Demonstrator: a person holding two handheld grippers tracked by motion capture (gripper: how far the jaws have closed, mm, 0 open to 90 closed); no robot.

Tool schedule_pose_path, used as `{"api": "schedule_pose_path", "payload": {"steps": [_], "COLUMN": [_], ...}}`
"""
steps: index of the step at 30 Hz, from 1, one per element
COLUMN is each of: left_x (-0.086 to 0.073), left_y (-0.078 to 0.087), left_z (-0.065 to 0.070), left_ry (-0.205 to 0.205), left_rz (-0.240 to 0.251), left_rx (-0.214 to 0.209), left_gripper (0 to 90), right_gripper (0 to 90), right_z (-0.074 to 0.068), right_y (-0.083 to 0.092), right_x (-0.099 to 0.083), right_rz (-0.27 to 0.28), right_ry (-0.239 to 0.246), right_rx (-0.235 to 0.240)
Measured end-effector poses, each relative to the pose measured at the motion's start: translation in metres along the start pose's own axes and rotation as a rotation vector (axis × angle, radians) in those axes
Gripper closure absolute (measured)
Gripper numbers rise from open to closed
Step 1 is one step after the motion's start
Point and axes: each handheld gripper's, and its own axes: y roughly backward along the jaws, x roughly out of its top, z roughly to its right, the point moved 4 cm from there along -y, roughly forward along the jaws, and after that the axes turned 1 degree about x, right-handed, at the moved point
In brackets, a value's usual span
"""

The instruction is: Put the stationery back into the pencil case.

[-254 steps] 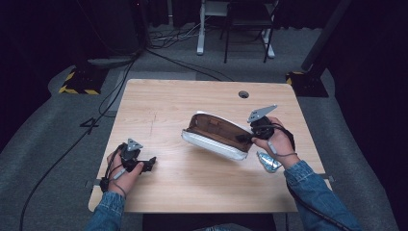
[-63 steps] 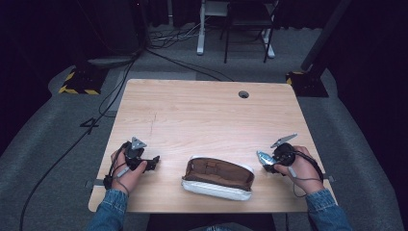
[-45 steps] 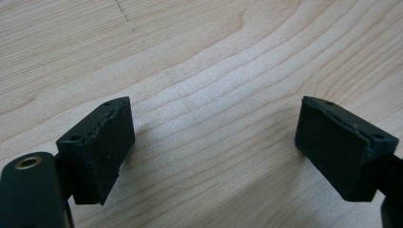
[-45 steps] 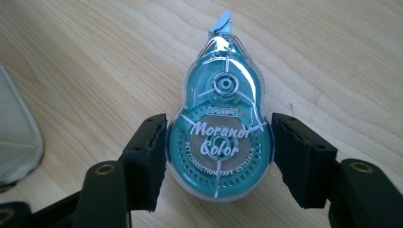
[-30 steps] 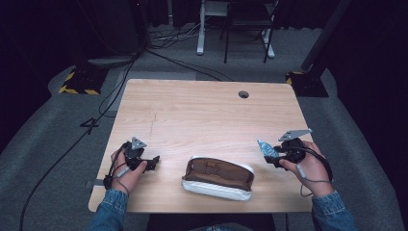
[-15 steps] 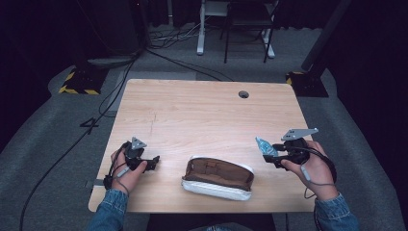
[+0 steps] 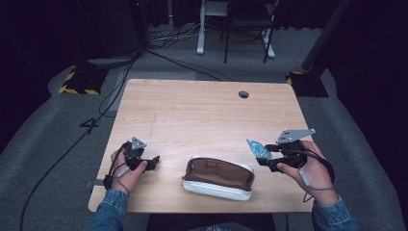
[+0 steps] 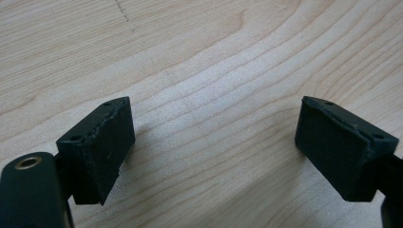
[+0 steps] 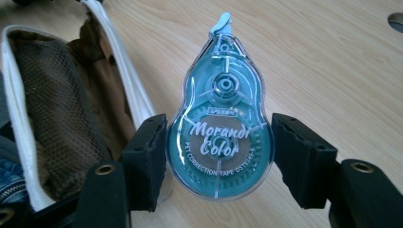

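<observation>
Right gripper view is showing a teal, pear-shaped tape [image 9: 219,123] reading "Morandi Color", clamped in the right gripper [image 9: 219,159] beside the open case [image 9: 57,109]. High view is showing it raised above the table [image 7: 202,110], while the left gripper [image 8: 214,147] is resting with jaws apart.

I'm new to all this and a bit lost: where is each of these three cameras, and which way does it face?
High view: above the person's side, looking forward and down on the table; forearms, left gripper, right gripper.
Left gripper view: on that gripper, facing bare wood between open jaws.
Right gripper view: looks along jaws gripping a teal correction tape.
Shared: the tape and the open pencil case, seen from above and from the right gripper.
</observation>
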Motion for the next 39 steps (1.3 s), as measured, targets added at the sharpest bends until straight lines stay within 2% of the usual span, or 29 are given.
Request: {"api": "schedule_pose_path", "payload": {"steps": [21,39], "left_x": [0.0,0.0], "left_y": [0.0,0.0], "left_z": [0.0,0.0], "left_ry": [0.0,0.0], "left_rz": [0.0,0.0], "left_rx": [0.0,0.0], "left_gripper": [13.2,13.2], "right_gripper": [39.9,39.9], "right_z": [-0.047,-0.071], "right_y": [-0.015,-0.037], "right_x": [0.027,0.033], "right_rz": [-0.016,-0.083], "right_ry": [0.122,0.192], "right_rx": [0.102,0.173]}}
